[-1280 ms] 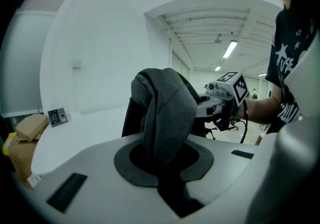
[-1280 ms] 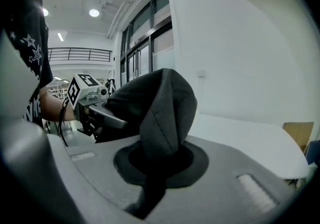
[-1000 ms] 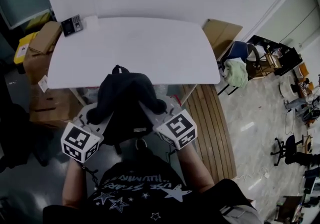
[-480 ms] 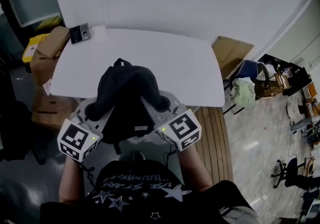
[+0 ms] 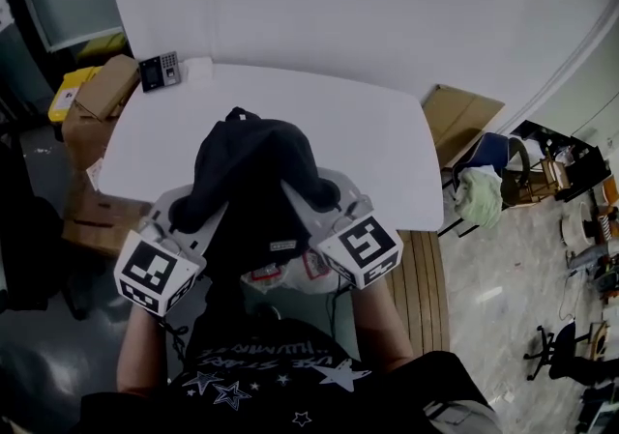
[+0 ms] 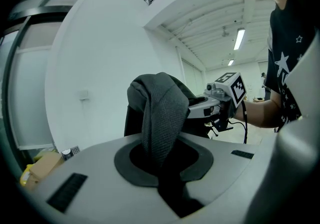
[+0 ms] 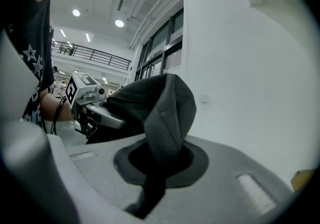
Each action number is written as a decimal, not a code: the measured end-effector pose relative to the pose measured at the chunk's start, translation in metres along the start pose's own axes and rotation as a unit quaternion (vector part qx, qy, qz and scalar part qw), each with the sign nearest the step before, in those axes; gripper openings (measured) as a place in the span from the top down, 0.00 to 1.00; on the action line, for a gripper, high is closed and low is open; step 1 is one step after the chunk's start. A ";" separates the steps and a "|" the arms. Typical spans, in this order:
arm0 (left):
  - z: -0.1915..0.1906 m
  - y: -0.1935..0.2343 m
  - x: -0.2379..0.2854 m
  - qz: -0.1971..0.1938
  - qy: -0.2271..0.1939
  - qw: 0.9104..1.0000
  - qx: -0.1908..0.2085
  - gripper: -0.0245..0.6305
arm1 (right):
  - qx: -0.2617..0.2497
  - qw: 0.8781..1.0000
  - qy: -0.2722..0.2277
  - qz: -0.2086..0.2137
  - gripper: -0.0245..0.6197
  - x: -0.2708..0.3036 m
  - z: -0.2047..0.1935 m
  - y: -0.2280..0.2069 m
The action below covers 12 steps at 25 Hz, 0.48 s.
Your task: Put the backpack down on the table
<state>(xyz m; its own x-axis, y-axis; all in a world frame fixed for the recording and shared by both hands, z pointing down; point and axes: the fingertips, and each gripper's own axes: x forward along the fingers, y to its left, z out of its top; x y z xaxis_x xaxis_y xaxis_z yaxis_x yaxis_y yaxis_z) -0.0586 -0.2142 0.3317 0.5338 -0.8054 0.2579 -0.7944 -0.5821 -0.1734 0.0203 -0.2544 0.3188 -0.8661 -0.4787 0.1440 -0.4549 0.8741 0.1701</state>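
Note:
A black backpack hangs in the air between my two grippers, over the near edge of the white table. My left gripper is shut on one dark woven shoulder strap, which runs up out of its jaws. The right gripper is shut on the other strap in the same way. In the left gripper view the right gripper shows beyond the bag, and the left gripper shows likewise in the right gripper view. The bag's bulk hides the fingertips in the head view.
A black keypad device lies on the table's far left corner. Cardboard boxes and a yellow item stand left of the table. To the right are a flat cardboard sheet and a blue chair with a green cloth.
Both grippers have carried the backpack up and forward, from in front of the table to over its near edge. Their hold on the straps is unchanged.

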 end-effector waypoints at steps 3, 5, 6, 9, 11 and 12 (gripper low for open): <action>-0.002 0.022 0.010 -0.003 -0.009 1.000 -0.020 0.88 | 0.005 1.000 0.000 -0.005 0.93 0.020 0.000 -0.012; -0.002 0.035 0.017 -0.008 -0.015 0.999 -0.027 0.88 | 0.007 1.000 0.000 -0.010 0.93 0.030 0.000 -0.019; -0.001 0.041 0.020 -0.011 -0.018 0.999 -0.029 0.88 | 0.006 1.000 0.001 -0.013 0.93 0.036 0.001 -0.023; 0.001 0.062 0.029 -0.024 -0.026 0.999 -0.032 0.88 | 0.006 1.000 -0.002 -0.021 0.93 0.054 0.004 -0.035; 0.003 0.076 0.036 -0.034 -0.031 0.998 -0.032 0.88 | 0.007 1.000 0.000 -0.027 0.93 0.065 0.006 -0.045; 0.005 0.082 0.040 -0.040 -0.033 0.998 -0.032 0.88 | 0.007 1.000 0.002 -0.030 0.93 0.070 0.008 -0.049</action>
<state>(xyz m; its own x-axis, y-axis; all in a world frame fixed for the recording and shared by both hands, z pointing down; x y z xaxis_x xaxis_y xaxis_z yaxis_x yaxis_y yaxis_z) -0.1012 -0.2950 0.3230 0.6117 -0.7639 0.2055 -0.7648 -0.6375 -0.0933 -0.0197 -0.3305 0.3131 -0.8362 -0.5307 0.1382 -0.5087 0.8448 0.1659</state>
